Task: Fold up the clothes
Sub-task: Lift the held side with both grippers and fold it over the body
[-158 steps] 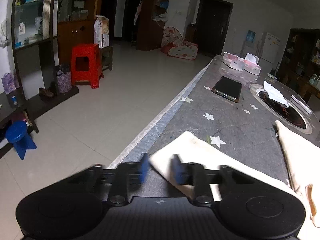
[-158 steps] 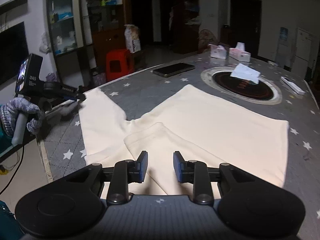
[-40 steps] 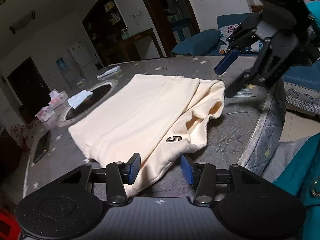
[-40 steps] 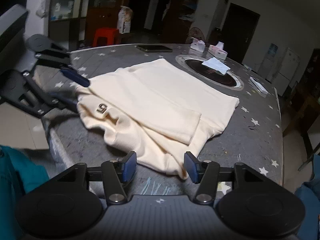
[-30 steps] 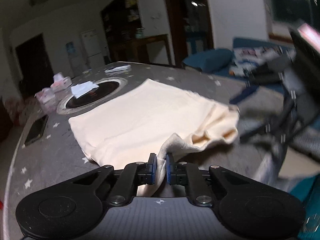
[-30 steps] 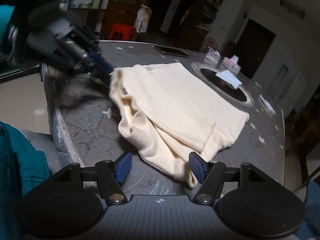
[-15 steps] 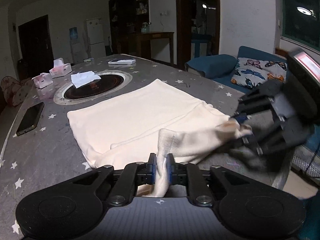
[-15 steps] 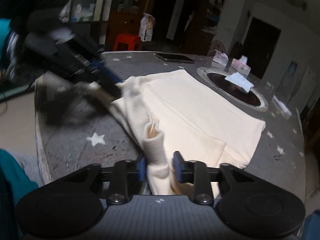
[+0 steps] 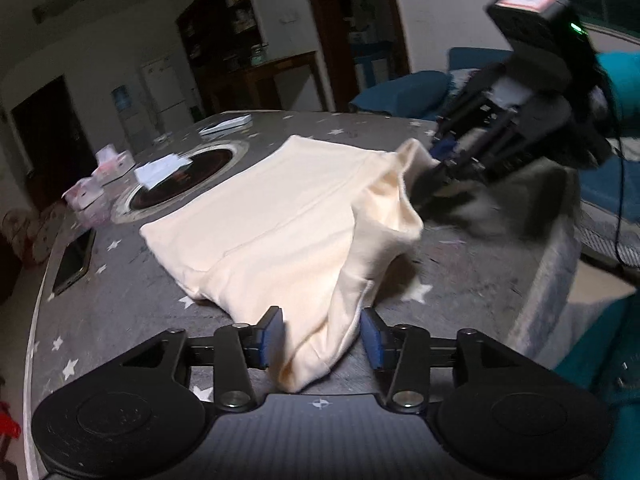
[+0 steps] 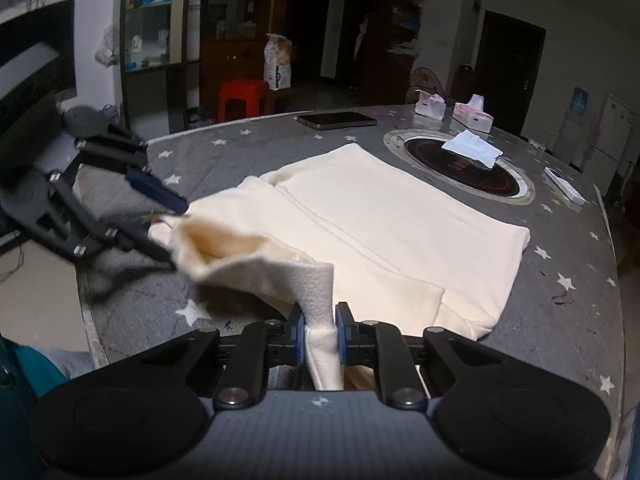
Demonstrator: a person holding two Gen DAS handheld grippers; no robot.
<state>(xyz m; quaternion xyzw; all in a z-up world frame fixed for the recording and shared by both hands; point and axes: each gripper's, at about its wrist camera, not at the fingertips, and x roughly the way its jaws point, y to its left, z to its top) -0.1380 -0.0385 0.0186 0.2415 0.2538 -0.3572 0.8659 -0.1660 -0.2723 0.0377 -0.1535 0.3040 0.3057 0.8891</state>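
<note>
Left hand-held gripper [image 9: 321, 338] now spread apart – cream garment [image 9: 288, 216] released from its earlier clamp, hem slumped between the fingers. Right hand-held gripper [image 10: 319, 334] is clamped on the hem at 6 o'clock. Garment is spread on the table [image 10: 560, 320] – fold judged mid-way.

Right gripper [image 9: 440, 160] motion-blurred

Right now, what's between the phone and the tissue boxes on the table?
Bare star-print tabletop. The right wrist view shows nothing lying between the phone and the tissue boxes.
</note>
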